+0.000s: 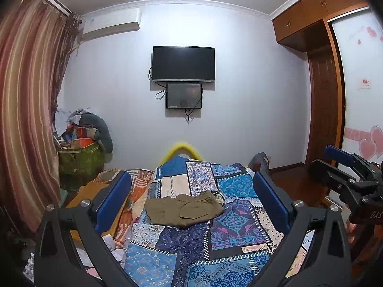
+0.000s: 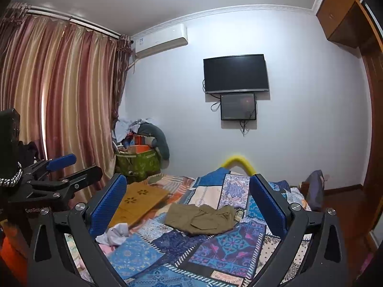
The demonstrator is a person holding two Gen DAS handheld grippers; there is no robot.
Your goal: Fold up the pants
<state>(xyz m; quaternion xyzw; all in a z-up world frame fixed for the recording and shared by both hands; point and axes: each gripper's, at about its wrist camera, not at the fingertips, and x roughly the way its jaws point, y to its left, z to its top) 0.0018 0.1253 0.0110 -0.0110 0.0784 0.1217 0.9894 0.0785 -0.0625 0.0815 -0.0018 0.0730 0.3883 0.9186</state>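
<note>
Olive pants (image 1: 184, 209) on patchwork quilt (image 1: 229, 234), both hand-held grippers wide apart – nothing held

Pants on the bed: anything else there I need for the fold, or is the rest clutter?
Job: olive pants; left tool; right tool, both open.
Lying about: wooden board; crumpled white cloth; patchwork quilt.
</note>
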